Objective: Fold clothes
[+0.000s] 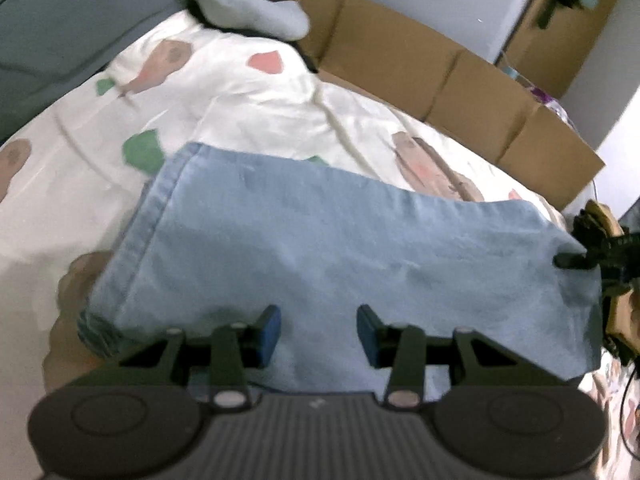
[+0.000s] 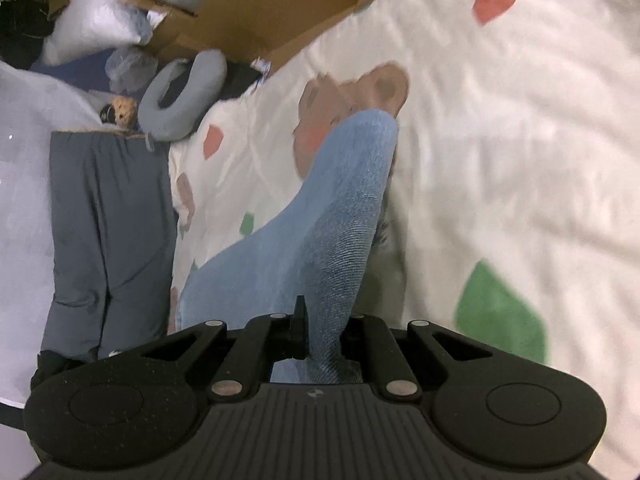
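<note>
The light blue denim garment lies spread on the bed's cartoon-print quilt, one corner lifted by the right gripper, whose jaws are clamped tight on the cloth. The left gripper hangs over the near edge, jaws parted and empty. It looks like a fold is beginning; next, that corner needs carrying across. No readable writing anywhere.

The jeans lie spread on the bedspread before the left gripper, one corner lifted at their right edge between the right gripper fingers, with cardboard boxes behind the bed.
</note>
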